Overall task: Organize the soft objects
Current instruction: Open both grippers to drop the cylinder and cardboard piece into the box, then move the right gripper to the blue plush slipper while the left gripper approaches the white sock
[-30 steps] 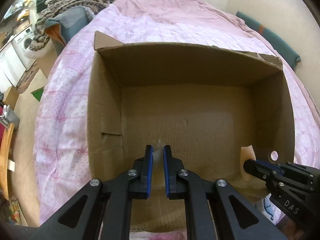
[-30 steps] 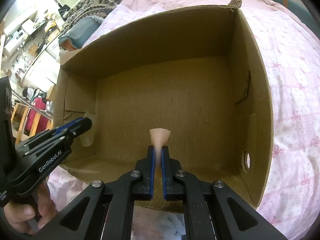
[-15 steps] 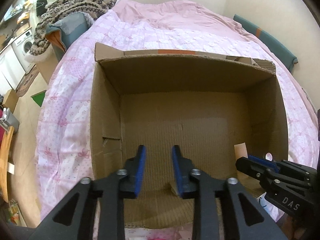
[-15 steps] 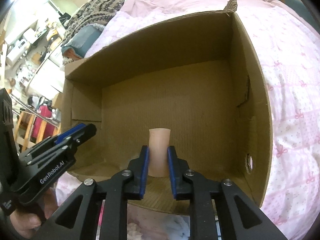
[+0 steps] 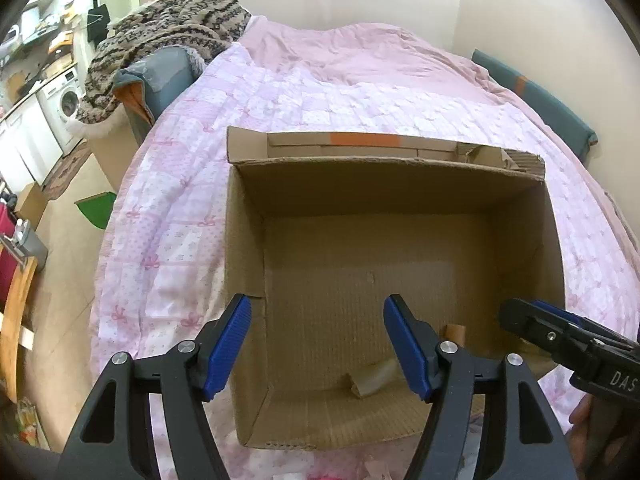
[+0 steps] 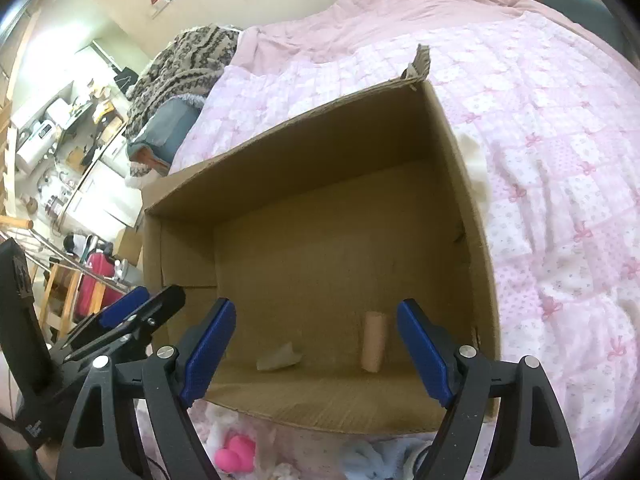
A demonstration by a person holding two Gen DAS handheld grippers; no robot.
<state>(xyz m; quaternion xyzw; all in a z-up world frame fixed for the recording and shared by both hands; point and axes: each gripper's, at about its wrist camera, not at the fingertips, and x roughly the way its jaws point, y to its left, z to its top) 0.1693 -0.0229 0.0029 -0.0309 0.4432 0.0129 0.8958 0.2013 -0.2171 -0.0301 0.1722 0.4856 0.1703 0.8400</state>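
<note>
2 soft items lie on the floor of the cardboard box, both near its front wall. Peach roll: cylinder, long axis pointing roughly 12 o'clock in the right wrist view, about 5 o'clock of the box floor. Pale crumpled piece: whitish, flattened, at 9 o'clock of the roll, clearly apart from it. In the left wrist view the pale piece sits at 6 o'clock of the box floor and only the tip of the peach roll shows behind a finger.

Right hand-held gripper: jaws opening, spread wide, blue pads clear of everything. Roll and pale piece both fall in the gap as seen by the camera, but neither touches a pad. Released.

Left hand-held gripper: jaws opening, released, nothing pressed between the pads; the pale piece lies below the gap on the box floor. Its left finger overlaps the box's left wall in the view.

Each gripper shows in the other's camera: right one at 4 o'clock of the left view, left one at 8 o'clock of the right view.

Box is open-topped, flaps folded out, and stands on a bed with a pink patterned quilt. Patterned knit blanket heaped at 11 o'clock. Pink lumpy thing and light blue fabric on the bed in front of the box, at 6 o'clock.
</note>
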